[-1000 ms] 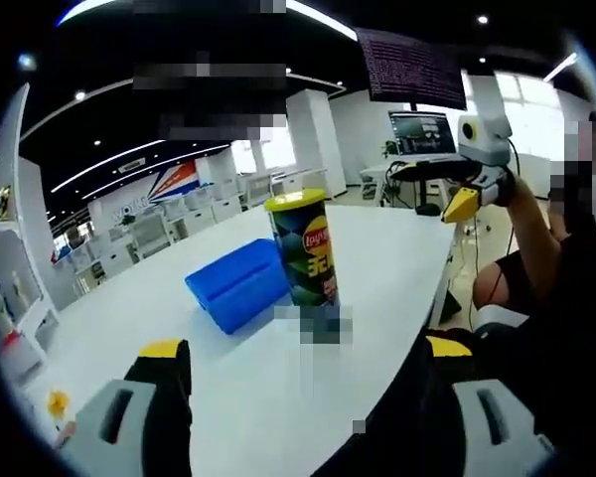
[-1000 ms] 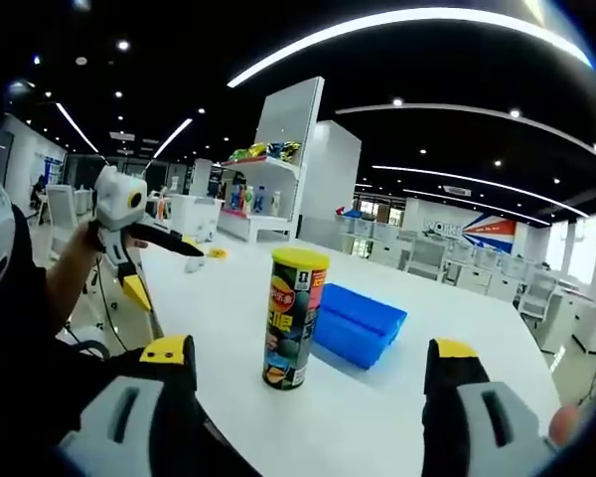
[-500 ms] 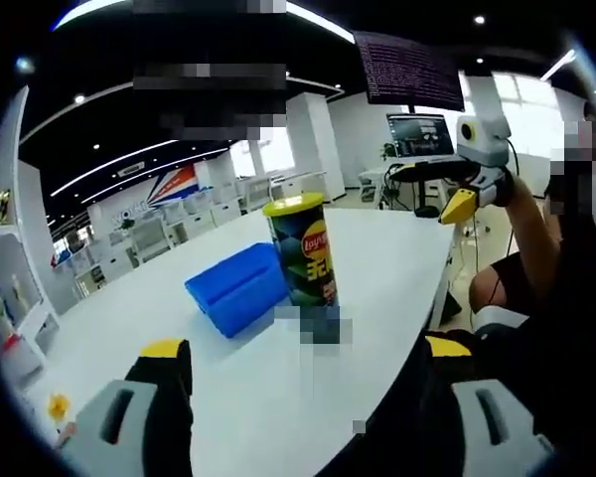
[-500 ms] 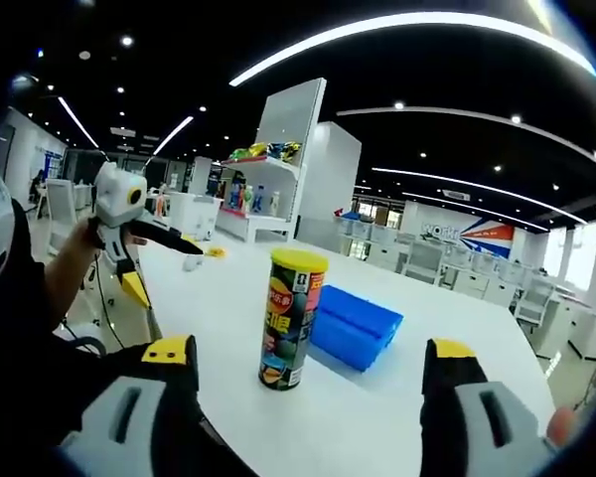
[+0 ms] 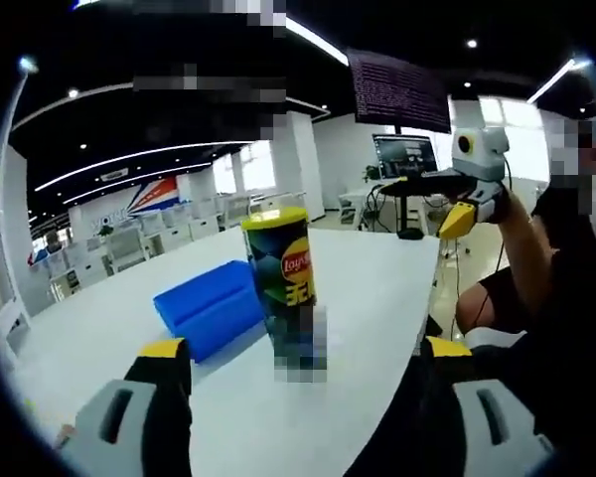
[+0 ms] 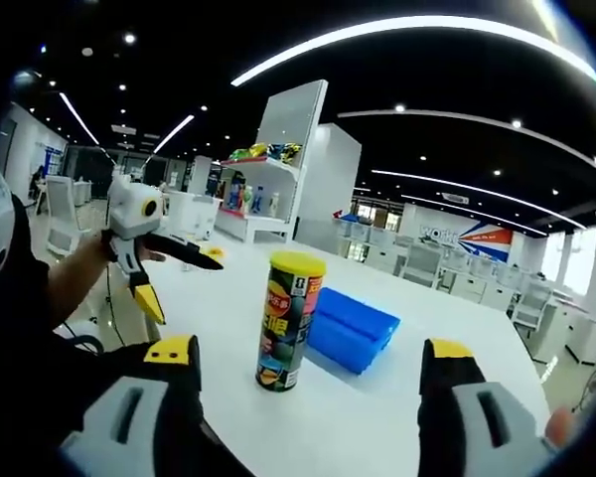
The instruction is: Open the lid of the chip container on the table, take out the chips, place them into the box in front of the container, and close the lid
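White table [image 5: 377, 288] in a large, brightly lit hall with ceiling light strips, shelving and desks behind; surface bare apart from the task items.

Chip container [image 5: 280, 286] upright near the table's middle; yellow lid [image 6: 297, 263] seated on top, apparently closed; in the right gripper view it stands at about 12 o'clock between the jaws, a little left of centre, still some way ahead. Blue box [image 6: 352, 329] just beside the container, at its 2 o'clock in the right gripper view and at its 9 o'clock in the left gripper view; whether the two touch, cannot tell.

Left gripper [image 5: 303, 397]: jaws wide apart, nothing between them, container at 12 o'clock ahead; it also appears at 10 o'clock in the right gripper view, held in a hand above the table edge. Right gripper [image 6: 308, 393]: jaws wide apart, empty; it also appears at 2 o'clock in the left gripper view, raised off the table.

Step in hand, by judgement: approach, before any contact; lid not yet opened, chips not out, nothing visibly in the box. Next move probably calls for one gripper to close on the container's body to steady it, and the other to take the lid rim from above and lift; a tall narrow container may tip if pushed sideways.
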Demonstrator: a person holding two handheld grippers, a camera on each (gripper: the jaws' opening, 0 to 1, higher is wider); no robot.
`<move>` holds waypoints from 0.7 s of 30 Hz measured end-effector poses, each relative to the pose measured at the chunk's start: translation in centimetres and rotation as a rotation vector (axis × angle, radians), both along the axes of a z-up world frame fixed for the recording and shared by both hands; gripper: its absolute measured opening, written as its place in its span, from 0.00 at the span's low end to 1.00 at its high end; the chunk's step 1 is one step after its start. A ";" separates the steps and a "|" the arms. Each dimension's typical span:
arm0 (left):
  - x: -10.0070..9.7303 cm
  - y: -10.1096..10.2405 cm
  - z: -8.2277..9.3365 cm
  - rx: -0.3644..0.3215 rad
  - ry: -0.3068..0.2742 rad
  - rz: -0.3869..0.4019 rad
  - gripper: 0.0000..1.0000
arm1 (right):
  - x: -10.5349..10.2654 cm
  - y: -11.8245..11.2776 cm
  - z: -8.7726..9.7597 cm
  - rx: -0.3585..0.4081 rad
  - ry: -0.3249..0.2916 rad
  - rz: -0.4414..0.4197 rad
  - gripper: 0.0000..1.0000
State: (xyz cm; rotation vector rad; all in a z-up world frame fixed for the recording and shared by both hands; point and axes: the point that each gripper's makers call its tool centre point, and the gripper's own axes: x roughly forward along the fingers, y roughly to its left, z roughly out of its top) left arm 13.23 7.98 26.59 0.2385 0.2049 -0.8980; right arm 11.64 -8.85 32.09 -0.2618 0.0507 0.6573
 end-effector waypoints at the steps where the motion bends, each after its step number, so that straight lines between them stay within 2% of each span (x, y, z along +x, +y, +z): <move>1: 0.4 -0.5 -0.4 0.001 -0.004 0.000 0.95 | 0.0 0.0 0.0 -0.003 0.000 -0.001 0.85; 3: 1.2 -1.0 -1.0 0.026 -0.032 0.002 0.95 | 0.1 -0.1 0.0 -0.005 -0.001 -0.006 0.85; 6: 2.1 -1.8 -1.6 0.024 -0.041 -0.002 0.95 | 0.1 -0.1 -0.1 -0.005 -0.001 -0.007 0.85; 13: 4.3 -3.4 -0.7 -0.142 -0.037 0.002 0.87 | 0.2 -0.1 -0.4 -0.007 0.006 -0.006 0.84; 14: 4.4 -3.7 -0.7 -0.153 -0.032 -0.008 0.87 | 0.3 -0.1 -0.5 -0.007 0.007 -0.006 0.84; 15: 4.3 -4.2 -1.1 -0.154 -0.001 -0.034 0.88 | 0.3 -0.1 -0.5 -0.008 0.006 -0.006 0.84; 19: 5.4 -5.0 -1.2 -0.168 -0.033 -0.019 0.87 | 0.4 -0.3 -0.4 -0.009 -0.007 -0.018 0.84; 21: 5.5 -5.6 -1.5 -0.159 -0.030 -0.034 0.85 | 0.3 -0.3 -0.4 -0.002 -0.001 -0.015 0.84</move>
